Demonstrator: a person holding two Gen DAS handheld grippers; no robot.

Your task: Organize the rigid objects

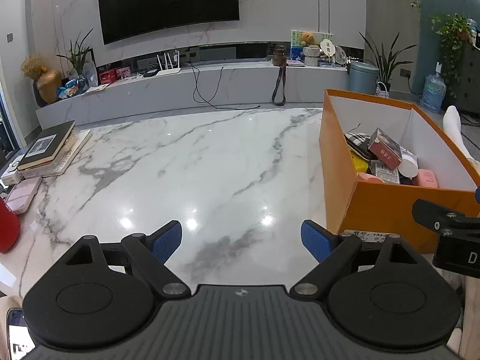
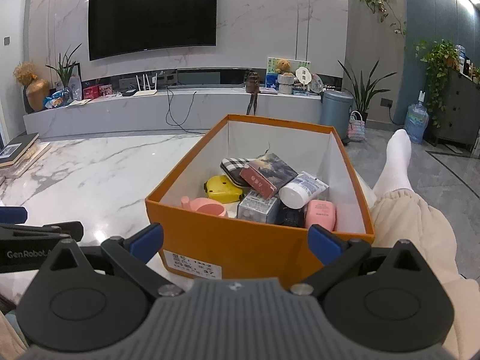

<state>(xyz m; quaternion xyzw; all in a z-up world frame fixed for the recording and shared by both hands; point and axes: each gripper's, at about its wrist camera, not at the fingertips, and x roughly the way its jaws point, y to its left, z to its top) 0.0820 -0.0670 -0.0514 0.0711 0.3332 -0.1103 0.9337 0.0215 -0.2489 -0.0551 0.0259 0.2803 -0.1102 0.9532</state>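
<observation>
An orange cardboard box [image 2: 240,240] stands on the white marble table [image 2: 99,168]. It holds several items: a yellow tape measure [image 2: 222,190], a pink cup [image 2: 207,207], a checked case [image 2: 235,166], a red-edged box [image 2: 267,174], a white tube [image 2: 301,190] and a pink case [image 2: 321,214]. My right gripper [image 2: 237,241] is open and empty, just in front of the box's near wall. My left gripper [image 1: 241,241] is open and empty over bare marble, left of the box [image 1: 390,207]. The right gripper's body [image 1: 450,234] shows at the left wrist view's right edge.
Stacked books [image 1: 48,150] and a pink case [image 1: 22,193] lie at the table's left end, with a red object [image 1: 7,228] nearer. A person's leg in a white sock [image 2: 396,162] lies right of the box. A TV console [image 1: 192,90] runs behind the table.
</observation>
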